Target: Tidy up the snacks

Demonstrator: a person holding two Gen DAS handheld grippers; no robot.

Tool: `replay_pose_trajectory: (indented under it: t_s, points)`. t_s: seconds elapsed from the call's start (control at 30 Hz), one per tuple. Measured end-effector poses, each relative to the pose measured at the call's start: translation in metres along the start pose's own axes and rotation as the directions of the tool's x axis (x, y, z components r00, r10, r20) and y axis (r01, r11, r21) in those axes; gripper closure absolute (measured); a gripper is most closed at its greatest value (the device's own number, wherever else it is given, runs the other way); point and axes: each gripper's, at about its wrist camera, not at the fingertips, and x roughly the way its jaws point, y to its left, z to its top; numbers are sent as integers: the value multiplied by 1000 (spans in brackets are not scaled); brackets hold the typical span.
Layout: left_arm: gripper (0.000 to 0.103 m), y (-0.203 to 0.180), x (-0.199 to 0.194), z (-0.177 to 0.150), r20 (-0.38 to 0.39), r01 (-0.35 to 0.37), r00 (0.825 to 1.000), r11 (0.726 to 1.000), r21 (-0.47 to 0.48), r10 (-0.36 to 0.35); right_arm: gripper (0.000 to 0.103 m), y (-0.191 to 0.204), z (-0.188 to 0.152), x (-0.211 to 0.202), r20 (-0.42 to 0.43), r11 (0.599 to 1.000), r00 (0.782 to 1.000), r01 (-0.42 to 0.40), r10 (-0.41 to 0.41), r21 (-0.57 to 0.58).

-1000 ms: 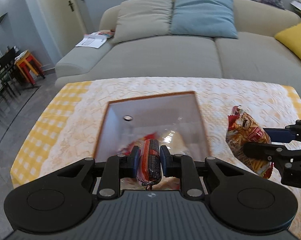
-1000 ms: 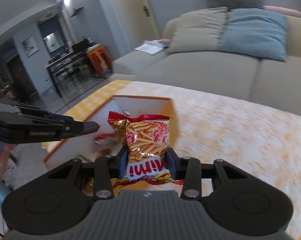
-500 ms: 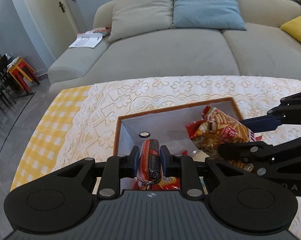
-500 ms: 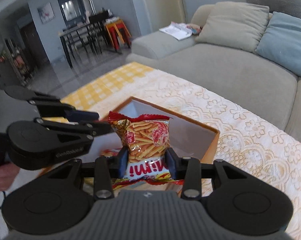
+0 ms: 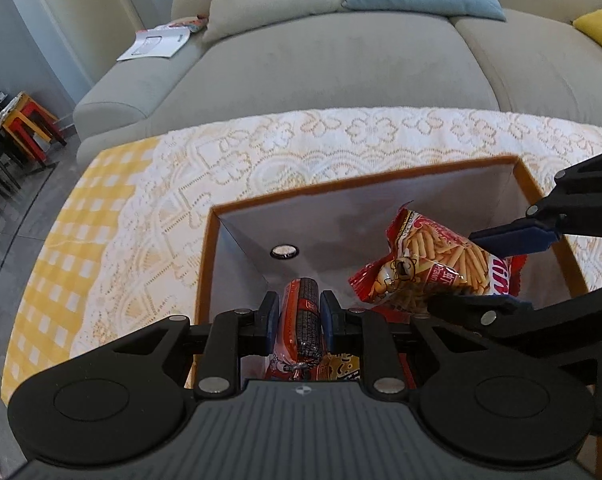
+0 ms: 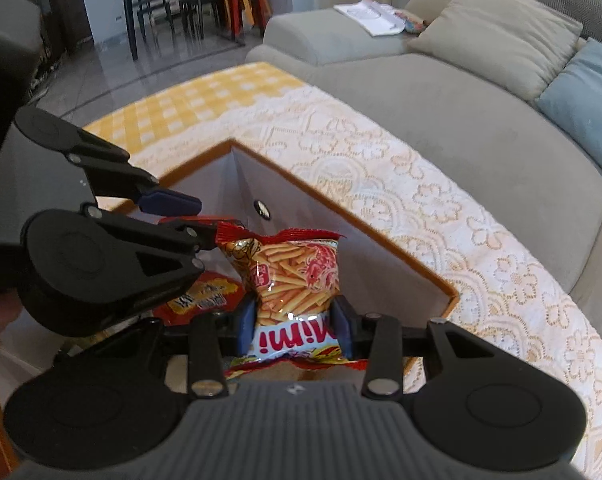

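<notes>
Holding snacks above the box (image 5: 429, 178): left gripper (image 5: 299, 322) clamps a sausage (image 5: 303, 320), right gripper (image 6: 296, 326) a chip bag (image 6: 293, 276).

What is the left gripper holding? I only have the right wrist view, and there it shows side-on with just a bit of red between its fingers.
Observer: The left gripper is shut on a slim red and black sausage-shaped snack, held upright over the box.
Operator: Is anything lying under it in the box?
Observer: Yes, a yellow and red packet lies right below the sausage-shaped snack.
Operator: How does my Mimi bag sit relative to it?
Observer: The Mimi bag, clamped in the right gripper, hangs to the right of the left gripper, inside the box's opening, apart from the sausage-shaped snack.
</notes>
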Motion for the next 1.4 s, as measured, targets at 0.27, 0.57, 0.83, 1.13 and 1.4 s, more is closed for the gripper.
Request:
replay_pose_trajectory:
  t_s: [0.27, 0.57, 0.83, 1.13, 1.4]
  points:
    - [77, -3, -1, 3, 0, 4, 1000, 1000, 10, -4, 61, 4, -2, 5, -25, 999, 999, 29, -30, -27]
    - [64, 0, -29, -1, 18, -13, 1000, 1000, 10, 13, 47, 8, -1, -9, -27, 997, 997, 68, -69, -37]
    - [59, -4, -97, -13, 120, -123, 985, 992, -23, 125, 47, 4, -1, -60, 0, 998, 999, 54, -55, 40]
    - [51, -25, -210, -54, 290, -176, 932, 971, -159, 217, 39, 27, -32, -168, 168, 995, 985, 30, -46, 100]
    - [36, -48, -262, -97, 334, -260, 879, 929, -263, 340, 28, 63, -89, -248, 318, 988, 942, 65, -107, 142]
